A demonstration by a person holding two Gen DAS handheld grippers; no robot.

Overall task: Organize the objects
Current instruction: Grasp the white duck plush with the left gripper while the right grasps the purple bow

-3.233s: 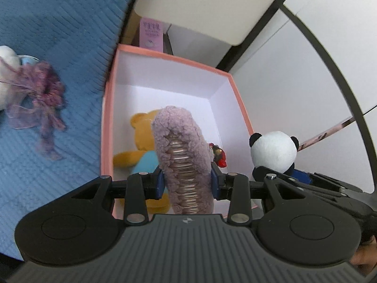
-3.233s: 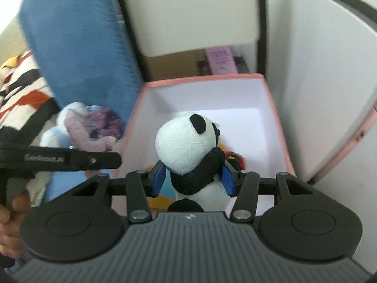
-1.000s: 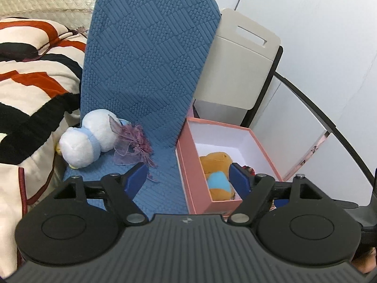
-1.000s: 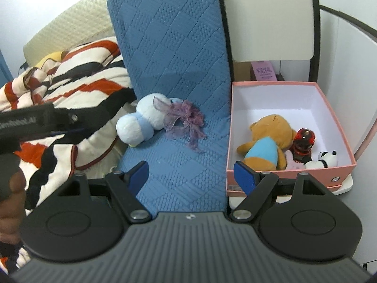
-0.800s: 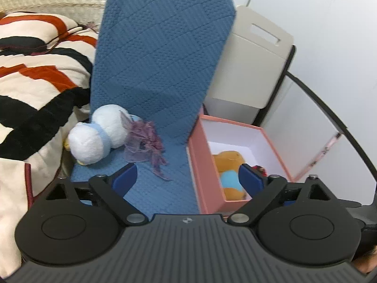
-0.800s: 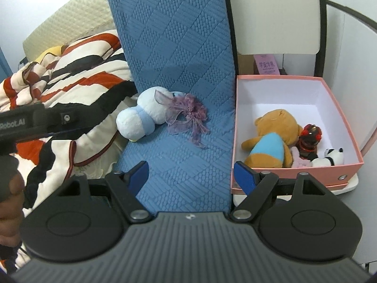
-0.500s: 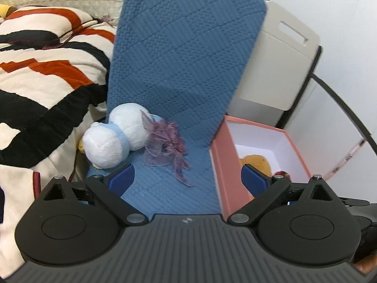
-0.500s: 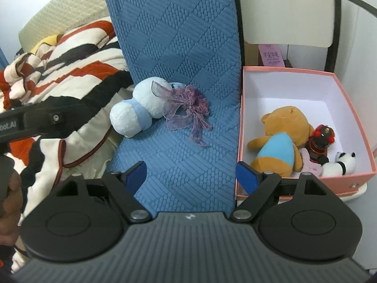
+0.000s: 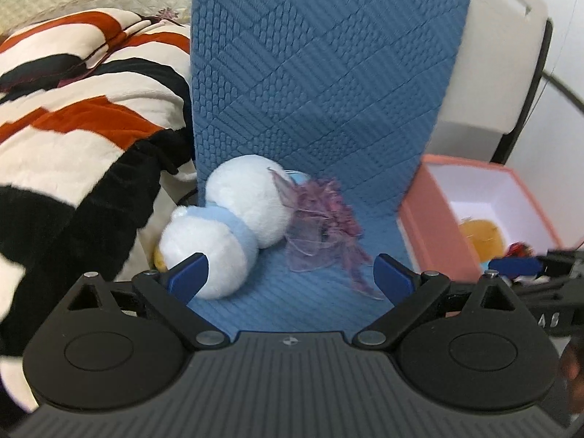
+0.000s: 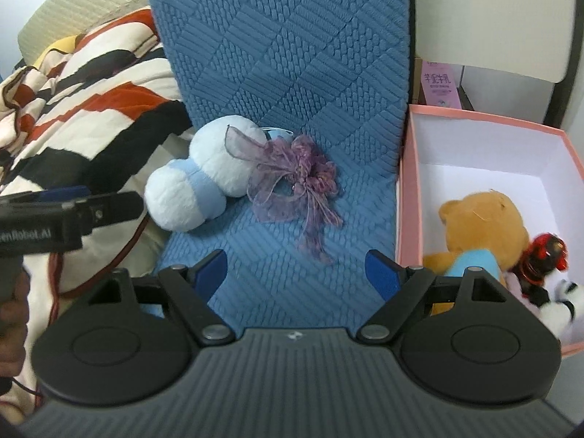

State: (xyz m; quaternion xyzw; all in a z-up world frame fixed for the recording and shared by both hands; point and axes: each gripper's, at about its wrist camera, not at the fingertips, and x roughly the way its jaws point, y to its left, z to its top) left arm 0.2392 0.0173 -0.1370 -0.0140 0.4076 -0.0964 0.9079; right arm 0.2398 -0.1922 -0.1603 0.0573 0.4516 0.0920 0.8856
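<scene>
You are holding both the left gripper (image 9: 290, 273) and the right gripper (image 10: 295, 268) with jaws spread wide, gripping nothing; the fluffy white-and-blue plush (image 10: 199, 179) is lying on the quilted blue cushion (image 10: 284, 73), a gauzy purple ribbon bow (image 10: 295, 179) touching it; the pink cardboard box (image 10: 408, 189) is sitting beside the cushion, holding a fuzzy orange bear (image 10: 481, 226).

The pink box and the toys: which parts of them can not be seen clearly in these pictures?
- Pink box: right wrist view, near corner hidden behind the right tool.
- Panda: right wrist view, mostly behind that tool's body.
- Bear: left wrist view, blurred, lower part hidden.
- White plush: both views, face turned away.
- Pink carton: print too small to read.
</scene>
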